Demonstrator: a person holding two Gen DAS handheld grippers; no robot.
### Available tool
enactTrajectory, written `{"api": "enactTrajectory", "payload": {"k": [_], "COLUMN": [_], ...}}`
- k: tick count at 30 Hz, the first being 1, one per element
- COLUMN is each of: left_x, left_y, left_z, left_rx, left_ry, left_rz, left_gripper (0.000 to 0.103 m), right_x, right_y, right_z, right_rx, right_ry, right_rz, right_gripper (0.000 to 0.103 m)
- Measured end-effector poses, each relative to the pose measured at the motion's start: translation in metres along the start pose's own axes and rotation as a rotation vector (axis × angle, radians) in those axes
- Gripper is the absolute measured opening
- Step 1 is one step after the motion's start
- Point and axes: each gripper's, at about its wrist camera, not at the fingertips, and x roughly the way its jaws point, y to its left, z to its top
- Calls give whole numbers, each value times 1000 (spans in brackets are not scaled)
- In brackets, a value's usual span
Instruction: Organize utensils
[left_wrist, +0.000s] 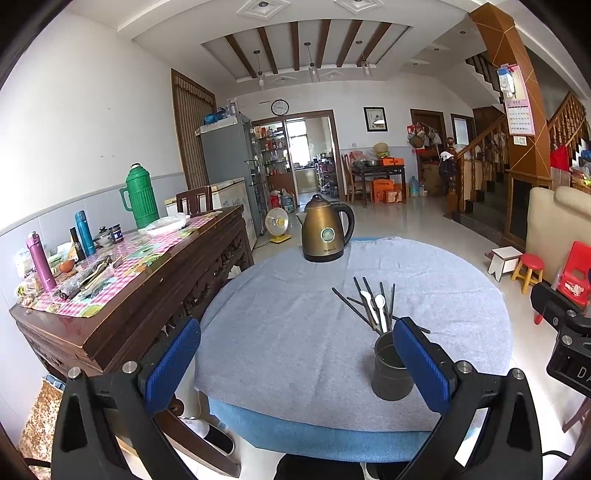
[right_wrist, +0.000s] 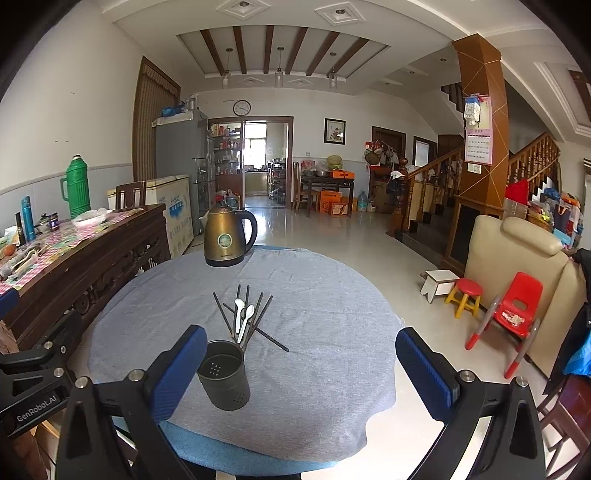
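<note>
- My left gripper (left_wrist: 295, 365) and right gripper (right_wrist: 301, 369) both hang spread wide, gripping nothing, above the near table edge.
- The round table (right_wrist: 325, 295) wears grey cloth; a brass kettle (right_wrist: 229, 238) stands far.
- Mid-table, dark chopsticks (right_wrist: 264, 334) and two white spoons (right_wrist: 245, 319) lie heaped just behind the upright dark holder (right_wrist: 225, 380).

You are facing a bronze kettle (right_wrist: 227, 240) standing at the far edge of the bench's grey cloth (right_wrist: 317, 332). A green thermos (left_wrist: 139, 197) is standing on the wooden sideboard (left_wrist: 155, 280) to your left; red stool (right_wrist: 467, 295) and red chair (right_wrist: 517, 306) are sitting on the floor at right.
</note>
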Motion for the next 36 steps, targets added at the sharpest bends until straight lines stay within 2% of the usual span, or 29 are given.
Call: {"api": "enactTrajectory", "payload": {"k": [21, 32, 36], "left_x": [4, 12, 23], "left_y": [-1, -5, -5], "left_z": [-3, -4, -5], "left_rx": [2, 21, 11], "left_ry": [21, 27, 52], "left_rz": [-6, -50, -58], "left_gripper": [103, 103, 103], "right_x": [2, 8, 15], "right_y": [2, 4, 5], "right_z": [1, 0, -1], "right_rx": [-2, -7, -10], "right_ry": [23, 37, 50], "right_rz": [1, -6, -13], "right_gripper": [103, 103, 103]}}
